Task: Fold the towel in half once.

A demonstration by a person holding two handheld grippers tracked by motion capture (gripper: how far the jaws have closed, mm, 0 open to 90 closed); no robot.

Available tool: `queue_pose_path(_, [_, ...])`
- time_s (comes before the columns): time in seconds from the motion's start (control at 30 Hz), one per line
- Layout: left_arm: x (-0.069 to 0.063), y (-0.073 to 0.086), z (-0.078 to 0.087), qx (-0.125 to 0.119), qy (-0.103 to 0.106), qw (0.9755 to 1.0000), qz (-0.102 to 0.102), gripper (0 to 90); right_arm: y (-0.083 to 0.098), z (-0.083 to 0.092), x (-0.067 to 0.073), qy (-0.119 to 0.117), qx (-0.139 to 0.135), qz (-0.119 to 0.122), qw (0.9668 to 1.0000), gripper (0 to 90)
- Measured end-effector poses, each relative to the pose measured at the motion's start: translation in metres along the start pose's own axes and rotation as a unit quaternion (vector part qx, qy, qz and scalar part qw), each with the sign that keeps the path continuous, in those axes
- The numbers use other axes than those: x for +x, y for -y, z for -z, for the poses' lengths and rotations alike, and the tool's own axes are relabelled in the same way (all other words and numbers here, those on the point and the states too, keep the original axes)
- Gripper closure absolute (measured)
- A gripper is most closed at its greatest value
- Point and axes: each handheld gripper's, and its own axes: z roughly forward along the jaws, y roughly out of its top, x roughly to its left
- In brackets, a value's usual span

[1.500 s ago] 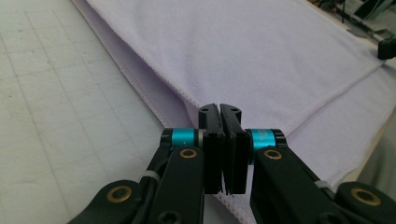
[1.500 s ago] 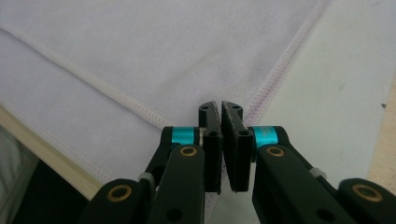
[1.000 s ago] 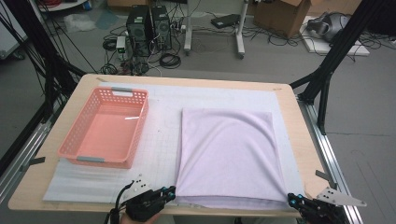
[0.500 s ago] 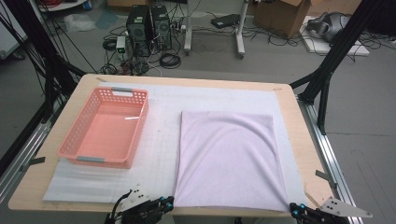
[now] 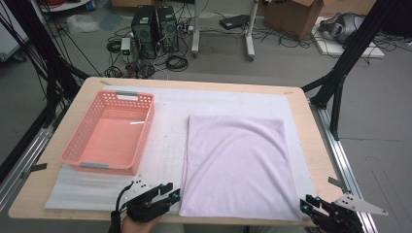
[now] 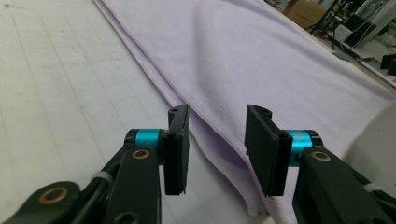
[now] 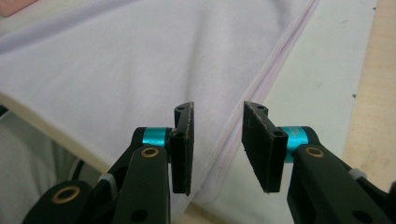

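A pale lilac folded cloth (image 5: 235, 165) lies flat on the white mat (image 5: 170, 131), right of centre. At its near left corner my left gripper (image 5: 171, 193) has its jaws apart; they have just been opening. In the left gripper view the left gripper (image 6: 217, 126) straddles the folded edge of the cloth (image 6: 261, 60), pads clear of it. At the near right corner my right gripper (image 5: 307, 206) has also just been opening. In the right gripper view the right gripper (image 7: 218, 123) stands over the hem of the cloth (image 7: 116, 70) without pressing it.
An empty pink basket (image 5: 109, 133) stands on the left of the mat. The wooden table's front edge (image 5: 58, 213) runs just under both grippers. Black frame posts (image 5: 340, 73) flank the table; computers and cables sit on the floor beyond.
Both pairs of jaws were shut at the cloth's near corners and now stand apart, the cloth let go. The cloth's near edge lies slightly closer to the table's front edge.
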Motion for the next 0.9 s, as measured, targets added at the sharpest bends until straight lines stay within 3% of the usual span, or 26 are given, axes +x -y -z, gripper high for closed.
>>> queue_pose_path(0.27, [0.018,-0.024,-0.028,0.001,0.002,1.0,-0.007,65.4,-0.01,-0.017,-0.006,0.007,0.008,-0.002,0.9999,63.0])
queue_pose_path(0.53, [0.042,-0.054,-0.074,0.026,-0.004,0.9994,-0.023,63.6,-0.022,-0.033,-0.02,0.021,0.009,-0.011,0.9997,62.5])
queue_pose_path(0.67, [0.052,-0.056,-0.09,0.021,-0.011,0.9994,-0.027,64.4,-0.027,-0.041,-0.027,0.024,0.012,-0.016,0.9995,62.4])
queue_pose_path(0.77, [0.057,-0.06,-0.101,0.057,-0.011,0.9982,-0.017,64.7,-0.03,-0.046,-0.031,0.025,0.014,-0.016,0.9995,62.4])
queue_pose_path(0.9, [0.054,-0.065,-0.11,0.05,-0.019,0.9981,-0.031,65.4,-0.034,-0.052,-0.032,0.026,0.018,-0.017,0.9994,62.3])
